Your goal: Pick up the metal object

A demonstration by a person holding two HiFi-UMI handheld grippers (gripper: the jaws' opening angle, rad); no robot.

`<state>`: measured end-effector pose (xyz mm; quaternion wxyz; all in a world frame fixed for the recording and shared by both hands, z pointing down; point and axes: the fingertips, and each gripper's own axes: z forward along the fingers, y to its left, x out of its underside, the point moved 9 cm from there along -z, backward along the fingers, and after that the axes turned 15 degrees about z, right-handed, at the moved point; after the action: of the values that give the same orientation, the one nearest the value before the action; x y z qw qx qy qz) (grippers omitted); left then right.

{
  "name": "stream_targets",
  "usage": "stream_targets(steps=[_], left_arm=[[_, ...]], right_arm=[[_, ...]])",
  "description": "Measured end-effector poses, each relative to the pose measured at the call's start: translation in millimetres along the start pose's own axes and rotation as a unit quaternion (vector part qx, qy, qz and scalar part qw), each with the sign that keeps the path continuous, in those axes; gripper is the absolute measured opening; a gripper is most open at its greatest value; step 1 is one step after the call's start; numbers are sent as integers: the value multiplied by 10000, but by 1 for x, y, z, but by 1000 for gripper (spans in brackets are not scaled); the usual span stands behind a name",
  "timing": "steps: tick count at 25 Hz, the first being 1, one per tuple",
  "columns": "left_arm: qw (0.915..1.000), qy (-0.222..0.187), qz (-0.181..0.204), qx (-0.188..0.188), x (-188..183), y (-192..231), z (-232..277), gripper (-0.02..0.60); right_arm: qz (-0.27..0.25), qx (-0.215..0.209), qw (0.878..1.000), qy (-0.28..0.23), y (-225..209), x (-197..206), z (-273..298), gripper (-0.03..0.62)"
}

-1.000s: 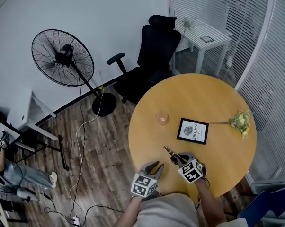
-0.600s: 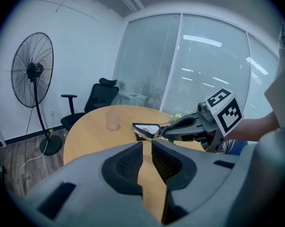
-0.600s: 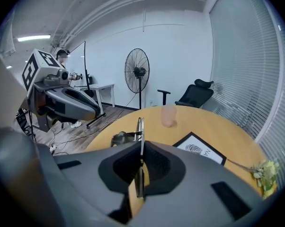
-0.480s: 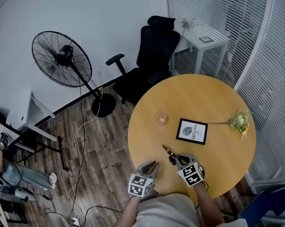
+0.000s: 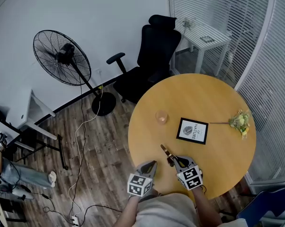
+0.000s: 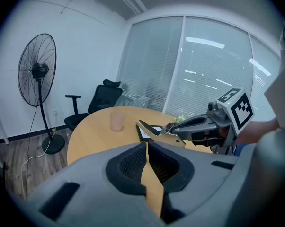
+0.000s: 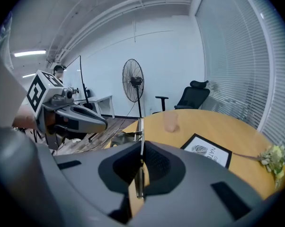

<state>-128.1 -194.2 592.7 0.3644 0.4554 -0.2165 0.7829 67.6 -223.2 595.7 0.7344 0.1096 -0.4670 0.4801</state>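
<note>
**At the counter's near edge: metal object in your right gripper**

In the lower centre of the head view, your right gripper (image 5: 173,160) is clamped narrow on the metal object (image 5: 165,151). The object's free end juts toward the upper left over the round wooden counter (image 5: 194,96). In the right gripper view, its thin bar runs up between the closed jaws. Just to the left, your left gripper (image 5: 153,163) has its jaws together with nothing between them, near the counter's lower rim. Toward the middle of the frame sit a pinkish cup (image 5: 161,117) and a framed print (image 5: 192,130). Flowers (image 5: 240,121) lie at the right.
</note>
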Motion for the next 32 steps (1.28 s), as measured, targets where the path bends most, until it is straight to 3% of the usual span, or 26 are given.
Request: stream_targets(steps=[7, 14, 21, 32], left_arm=[[9999, -13, 27, 102, 0, -3, 2, 9], [10000, -62, -16, -36, -3, 2, 1, 9], [9999, -115, -74, -86, -4, 7, -3, 9], [9997, -214, -141, 12, -4, 10, -2, 9]], right_arm=[[438, -3, 9986, -302, 1, 5, -10, 0], [935, 98, 9938, -592, 1, 5, -12, 0], [1567, 16, 9832, -940, 8, 5, -14, 0], [1911, 20, 9768, -965, 7, 13, -14, 0]])
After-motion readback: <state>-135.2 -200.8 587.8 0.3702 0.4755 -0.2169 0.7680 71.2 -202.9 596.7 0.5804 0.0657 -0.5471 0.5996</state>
